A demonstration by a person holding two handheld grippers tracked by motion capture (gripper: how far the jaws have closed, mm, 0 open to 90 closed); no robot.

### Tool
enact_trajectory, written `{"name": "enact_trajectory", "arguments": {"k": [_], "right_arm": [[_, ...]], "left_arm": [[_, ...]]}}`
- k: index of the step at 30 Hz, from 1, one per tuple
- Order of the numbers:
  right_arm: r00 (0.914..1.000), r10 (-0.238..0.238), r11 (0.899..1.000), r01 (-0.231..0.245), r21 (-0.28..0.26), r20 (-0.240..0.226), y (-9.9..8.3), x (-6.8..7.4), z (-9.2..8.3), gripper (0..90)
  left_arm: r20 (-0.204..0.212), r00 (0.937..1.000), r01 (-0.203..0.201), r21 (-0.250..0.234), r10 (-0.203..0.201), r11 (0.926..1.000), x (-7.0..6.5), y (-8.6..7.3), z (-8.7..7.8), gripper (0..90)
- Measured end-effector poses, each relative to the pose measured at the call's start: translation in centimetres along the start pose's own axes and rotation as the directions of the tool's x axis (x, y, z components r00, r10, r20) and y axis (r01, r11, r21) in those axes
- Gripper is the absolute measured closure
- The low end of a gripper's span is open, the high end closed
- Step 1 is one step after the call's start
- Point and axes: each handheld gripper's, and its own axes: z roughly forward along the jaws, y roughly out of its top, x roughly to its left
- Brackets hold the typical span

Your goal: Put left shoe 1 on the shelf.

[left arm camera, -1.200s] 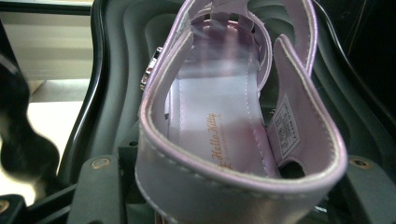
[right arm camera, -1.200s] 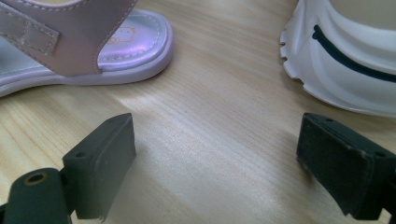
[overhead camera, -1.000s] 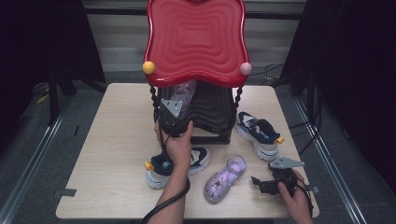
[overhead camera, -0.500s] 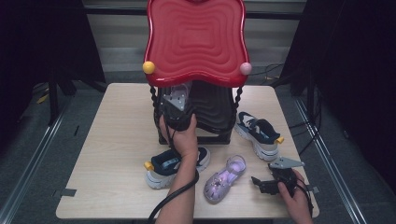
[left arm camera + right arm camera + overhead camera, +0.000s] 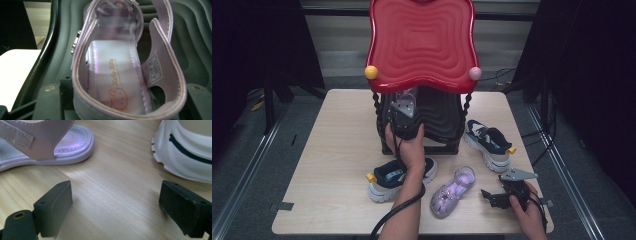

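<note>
Light wood counter (image 5: 337, 150), dark room around it, grey floor. Two-tier rack at back centre: red wavy top shelf (image 5: 421, 42), black lower shelf (image 5: 439, 112) underneath.

Purple sandal (image 5: 125, 75) sits on the black lower shelf, left part, heel end toward the left gripper (image 5: 404, 117). Left gripper view: heel strap lies between the two fingers, insole w/ cartoon cat print visible, toe end blurred further in. The fingers have just been opening; they flank the heel w/ a gap each side, no squeeze on the strap, so not gripping. High view: left hand (image 5: 409, 145) reaches in under the red shelf, cable trails back along the forearm.

Second purple sandal (image 5: 453, 191) lies on the counter front centre. Navy/white sneaker (image 5: 399, 176) just left of it, partly under the left forearm. Second navy/white sneaker (image 5: 489, 144) right of the rack.

Right gripper (image 5: 488, 196) rests low at the counter's front right, held in the right hand (image 5: 524, 205), fingers wide apart w/ bare wood between them. Right gripper view: sandal toe and a white sneaker sole ahead, neither touched.
</note>
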Motion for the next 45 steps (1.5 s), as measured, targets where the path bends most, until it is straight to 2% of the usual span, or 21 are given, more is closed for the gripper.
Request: {"name": "enact_trajectory", "arguments": {"k": [5,26,34,43,44,45], "right_arm": [[1.0000,0.000,1.000,0.000,0.000,0.000,0.0,0.0,0.0,11.2],[1.0000,-0.001,1.000,0.001,0.000,0.000,0.0,0.0,0.0,11.2],[1.0000,0.001,1.000,-0.001,-0.002,-0.001,0.0,0.0,0.0,11.2],[1.0000,0.001,1.000,-0.001,-0.001,-0.001,0.0,0.0,0.0,11.2],[1.0000,0.000,1.000,0.000,-0.002,-0.001,0.0,0.0,0.0,11.2],[1.0000,-0.001,1.000,0.001,-0.002,-0.001,0.0,0.0,0.0,11.2]], "left_arm": [[0.013,0.9999,-0.001,0.011,0.001,0.9999,-0.2,-0.1,0.2,29.4],[0.069,0.9975,-0.015,0.044,0.012,0.9989,0.7,-0.8,0.3,29.7],[0.085,0.9957,-0.040,0.055,0.036,0.9977,0.8,-0.8,0.3,27.2],[0.117,0.9903,-0.081,0.038,0.076,0.9960,0.9,-0.5,0.2,20.8],[0.105,0.9908,-0.089,0.040,0.085,0.9952,0.9,-0.5,0.1,20.1],[0.111,0.9902,-0.089,0.033,0.085,0.9955,1.0,-0.5,0.1,19.9]]}}
